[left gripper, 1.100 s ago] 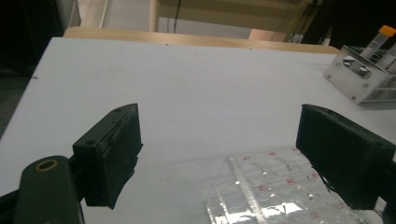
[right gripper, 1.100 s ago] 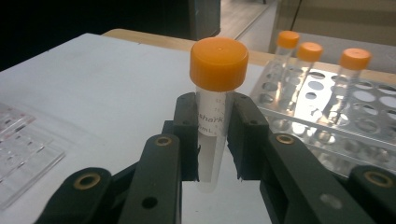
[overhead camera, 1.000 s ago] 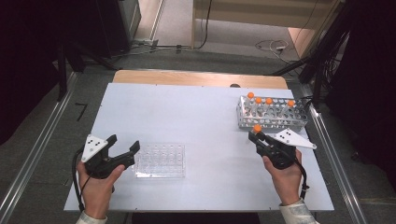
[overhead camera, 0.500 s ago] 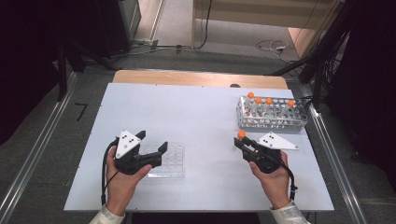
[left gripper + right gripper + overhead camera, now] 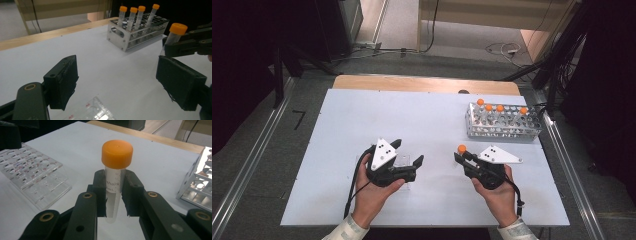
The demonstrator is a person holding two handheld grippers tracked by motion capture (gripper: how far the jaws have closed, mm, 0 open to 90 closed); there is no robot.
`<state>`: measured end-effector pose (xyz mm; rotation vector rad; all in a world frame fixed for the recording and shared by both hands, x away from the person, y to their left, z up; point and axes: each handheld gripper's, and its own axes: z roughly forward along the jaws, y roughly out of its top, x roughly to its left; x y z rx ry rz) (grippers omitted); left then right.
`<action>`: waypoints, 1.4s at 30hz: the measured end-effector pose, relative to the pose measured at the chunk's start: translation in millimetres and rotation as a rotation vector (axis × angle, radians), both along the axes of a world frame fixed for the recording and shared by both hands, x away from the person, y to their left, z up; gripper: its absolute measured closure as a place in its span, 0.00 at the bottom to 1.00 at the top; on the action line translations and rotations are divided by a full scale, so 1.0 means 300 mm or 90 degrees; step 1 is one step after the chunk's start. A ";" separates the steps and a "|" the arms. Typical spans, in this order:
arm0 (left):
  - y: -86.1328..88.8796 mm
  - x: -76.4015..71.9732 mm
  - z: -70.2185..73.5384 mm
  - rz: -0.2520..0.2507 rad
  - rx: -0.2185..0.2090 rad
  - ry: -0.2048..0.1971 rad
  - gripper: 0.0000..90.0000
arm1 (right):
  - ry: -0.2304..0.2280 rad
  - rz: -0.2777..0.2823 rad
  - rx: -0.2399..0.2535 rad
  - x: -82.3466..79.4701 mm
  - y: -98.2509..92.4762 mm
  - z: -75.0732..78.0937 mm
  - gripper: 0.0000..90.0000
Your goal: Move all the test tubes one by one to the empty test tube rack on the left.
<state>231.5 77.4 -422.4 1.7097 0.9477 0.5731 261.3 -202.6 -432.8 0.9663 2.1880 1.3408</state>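
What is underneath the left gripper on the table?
The clear plastic rack lies under the left gripper, whose open jaws hang over it. From above the gripper body covers most of it, so its wells' contents cannot be told.

High view down over the table (image 5: 432,115); two close tongs-mounted views, sharing the metal rack (image 5: 503,122).

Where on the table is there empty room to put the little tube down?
The widest bare patch is the white table top left of the metal rack and beyond both tongs. More lies between the right tongs and the rack. It is crowded at the near edge, where the left tongs hover over the clear rack.
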 end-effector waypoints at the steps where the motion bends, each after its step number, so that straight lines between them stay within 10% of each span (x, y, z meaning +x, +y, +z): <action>1: -0.010 0.001 0.000 -0.005 0.000 0.001 0.20 | 0.001 0.005 -0.002 -0.003 0.006 -0.003 0.80; 23: -0.211 0.046 0.009 -0.121 -0.008 0.013 0.44 | 0.011 0.047 -0.020 -0.027 0.067 -0.030 0.80; 42: -0.234 0.064 -0.007 -0.145 -0.014 0.024 0.77 | 0.014 0.056 -0.017 -0.031 0.074 -0.031 0.80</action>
